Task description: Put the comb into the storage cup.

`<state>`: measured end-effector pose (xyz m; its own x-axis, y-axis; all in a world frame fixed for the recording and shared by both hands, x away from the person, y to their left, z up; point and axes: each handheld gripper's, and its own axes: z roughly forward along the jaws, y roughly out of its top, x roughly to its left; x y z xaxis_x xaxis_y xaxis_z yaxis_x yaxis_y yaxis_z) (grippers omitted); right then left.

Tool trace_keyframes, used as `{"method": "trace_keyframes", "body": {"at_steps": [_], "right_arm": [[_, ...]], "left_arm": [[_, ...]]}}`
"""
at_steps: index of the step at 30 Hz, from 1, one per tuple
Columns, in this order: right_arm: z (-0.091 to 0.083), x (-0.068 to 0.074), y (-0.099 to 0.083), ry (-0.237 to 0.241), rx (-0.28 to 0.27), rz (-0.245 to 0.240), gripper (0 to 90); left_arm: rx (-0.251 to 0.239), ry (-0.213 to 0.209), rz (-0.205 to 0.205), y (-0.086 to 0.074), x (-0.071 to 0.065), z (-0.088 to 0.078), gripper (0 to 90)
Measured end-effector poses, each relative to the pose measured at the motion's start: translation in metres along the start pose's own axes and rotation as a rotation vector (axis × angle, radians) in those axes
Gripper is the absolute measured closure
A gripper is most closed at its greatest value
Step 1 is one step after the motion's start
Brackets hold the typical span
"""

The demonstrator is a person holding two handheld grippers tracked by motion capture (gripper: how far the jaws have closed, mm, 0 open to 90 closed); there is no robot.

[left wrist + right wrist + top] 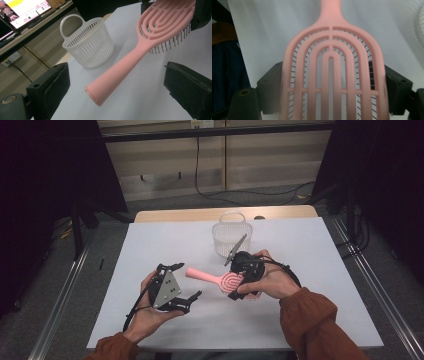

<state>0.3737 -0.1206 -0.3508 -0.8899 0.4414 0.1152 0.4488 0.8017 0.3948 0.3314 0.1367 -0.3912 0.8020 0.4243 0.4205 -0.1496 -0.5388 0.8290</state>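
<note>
A pink hairbrush (pixel 215 277) hangs a little above the white table (pixel 310 270). My right gripper (pixel 239 282) is shut on its slotted head, and in the right gripper view the black jaws press both edges of that head (pixel 332 75). The handle points left toward my left gripper (pixel 187 281), which is open. In the left gripper view the handle (pixel 120 72) reaches in between the wide jaws, and neither pad touches it. A black jaw of the right gripper (pixel 202 12) clamps the head at the top right of that view.
A white slatted basket (pixel 231 237) with a loop handle stands upright at the back middle of the table, also the basket (pixel 87 47) just beyond the brush handle. A lit monitor (pixel 25 10) sits past the table's far edge. Cables lie on the floor behind.
</note>
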Motion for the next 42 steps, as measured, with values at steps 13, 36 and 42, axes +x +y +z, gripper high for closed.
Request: {"method": "trace_keyframes", "body": {"at_steps": [13,36,42], "right_arm": [[-0.003,0.002,0.006,-0.009,0.002,-0.016,19.6],[-0.001,0.004,0.017,0.000,0.012,-0.038,19.6],[-0.001,0.004,0.021,0.002,0.010,-0.032,19.7]], "left_arm": [[0.036,0.043,0.157,0.009,-0.008,0.018,17.1],[0.130,0.130,0.434,0.009,-0.020,0.039,36.5],[0.135,0.148,0.550,0.015,-0.030,0.042,42.2]]}}
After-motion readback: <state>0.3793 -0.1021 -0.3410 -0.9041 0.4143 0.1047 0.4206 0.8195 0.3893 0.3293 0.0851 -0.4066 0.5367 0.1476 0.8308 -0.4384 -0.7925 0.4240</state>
